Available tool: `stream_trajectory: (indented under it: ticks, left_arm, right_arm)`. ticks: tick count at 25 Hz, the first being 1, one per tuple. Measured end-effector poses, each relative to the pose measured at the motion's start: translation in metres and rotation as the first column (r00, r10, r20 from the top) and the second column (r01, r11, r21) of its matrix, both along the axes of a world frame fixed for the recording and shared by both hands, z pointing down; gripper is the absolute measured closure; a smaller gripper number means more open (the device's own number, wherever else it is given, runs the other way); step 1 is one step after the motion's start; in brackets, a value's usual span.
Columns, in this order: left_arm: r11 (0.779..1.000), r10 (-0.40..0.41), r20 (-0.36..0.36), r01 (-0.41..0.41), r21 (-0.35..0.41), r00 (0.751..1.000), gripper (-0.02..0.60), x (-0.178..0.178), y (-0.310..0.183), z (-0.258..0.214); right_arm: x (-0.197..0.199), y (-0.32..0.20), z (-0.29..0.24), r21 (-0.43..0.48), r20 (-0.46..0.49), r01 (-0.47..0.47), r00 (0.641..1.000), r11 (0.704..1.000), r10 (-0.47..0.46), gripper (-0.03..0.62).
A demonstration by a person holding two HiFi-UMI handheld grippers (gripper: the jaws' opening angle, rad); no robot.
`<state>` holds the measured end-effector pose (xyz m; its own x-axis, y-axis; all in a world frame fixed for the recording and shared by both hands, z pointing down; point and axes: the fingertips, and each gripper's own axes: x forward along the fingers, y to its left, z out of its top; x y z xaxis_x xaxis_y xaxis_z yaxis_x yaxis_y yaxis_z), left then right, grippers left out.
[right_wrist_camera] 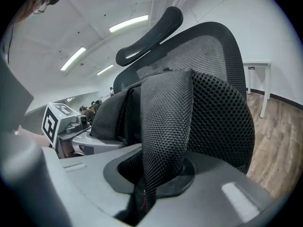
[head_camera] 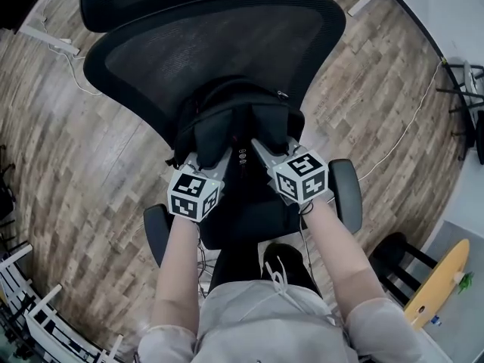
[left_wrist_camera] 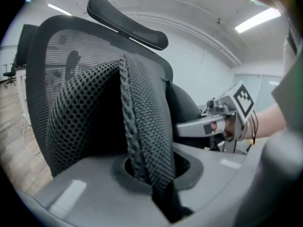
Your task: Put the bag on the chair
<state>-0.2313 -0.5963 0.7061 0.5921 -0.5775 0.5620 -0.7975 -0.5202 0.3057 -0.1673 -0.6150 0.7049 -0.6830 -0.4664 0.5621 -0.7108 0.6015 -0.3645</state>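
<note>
A black backpack hangs upright in front of the mesh backrest of a black office chair, just over its seat; whether it touches the seat I cannot tell. My left gripper is shut on the left padded mesh shoulder strap, which runs up from between its jaws. The right gripper is shut on the other strap in the same way. Both grippers sit side by side at the bag's near face. The right gripper's body shows in the left gripper view.
The chair's armrests flank my forearms, and its headrest is above the backrest. On the wooden floor there is a cable, a yellow skateboard, a black stool and a white rack.
</note>
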Motion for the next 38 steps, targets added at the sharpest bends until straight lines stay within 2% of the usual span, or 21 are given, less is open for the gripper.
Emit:
stream_trajectory:
  ticks: [6,11,14,18,21,24,27,31,33,34,35,38]
  left_arm:
    - [1.0,0.004,0.036,-0.004,0.001,0.999,0.537,-0.001,-0.006,0.008]
    - [1.0,-0.012,0.015,0.012,0.006,1.0,0.529,0.001,0.001,0.007]
    - [0.999,-0.04,0.018,0.04,-0.004,0.999,0.481,0.0,0.009,0.011]
    - [0.997,-0.078,0.056,0.079,-0.017,0.995,0.379,-0.001,0.029,0.025]
    - [0.992,-0.128,0.068,0.129,-0.011,0.989,0.3,0.0,0.039,0.027]
    - [0.983,-0.183,0.079,0.18,0.043,0.98,0.221,-0.002,0.044,0.019]
    - [0.96,-0.27,0.085,0.262,0.102,0.959,0.153,-0.012,0.052,0.008]
    - [0.916,-0.384,0.102,0.364,0.169,0.918,0.143,-0.028,0.07,-0.011]
    - [0.906,-0.402,0.111,0.377,0.192,0.909,0.16,-0.029,0.082,-0.023]
    - [0.903,-0.407,0.115,0.38,0.202,0.906,0.181,-0.027,0.089,-0.03]
    - [0.897,-0.416,0.117,0.387,0.213,0.902,0.22,-0.025,0.098,-0.038]
    - [0.876,-0.451,0.097,0.419,0.238,0.887,0.368,-0.016,0.124,-0.064]
  right_arm:
    - [-0.003,-0.009,0.012,0.005,0.001,-0.008,1.0,1.0,0.008,0.557]
    - [0.0,-0.003,0.012,0.012,-0.021,-0.03,0.999,0.999,0.03,0.545]
    - [0.004,0.001,0.01,0.015,-0.04,-0.063,0.997,0.998,0.063,0.514]
    - [0.01,0.013,0.005,0.039,-0.068,-0.103,0.992,0.994,0.106,0.407]
    - [0.02,0.023,0.005,0.064,-0.087,-0.143,0.985,0.988,0.148,0.236]
    - [0.036,0.032,0.004,0.098,-0.098,-0.19,0.975,0.977,0.2,0.154]
    - [0.049,0.044,0.0,0.129,-0.103,-0.213,0.968,0.968,0.227,0.108]
    - [0.06,0.062,-0.017,0.163,-0.099,-0.219,0.966,0.962,0.237,0.106]
    - [0.067,0.073,-0.03,0.199,-0.108,-0.222,0.963,0.954,0.247,0.133]
    - [0.069,0.08,-0.036,0.21,-0.111,-0.22,0.963,0.953,0.246,0.167]
    - [0.071,0.088,-0.043,0.215,-0.108,-0.216,0.964,0.952,0.243,0.229]
    - [0.078,0.114,-0.065,0.22,-0.078,-0.212,0.969,0.952,0.234,0.415]
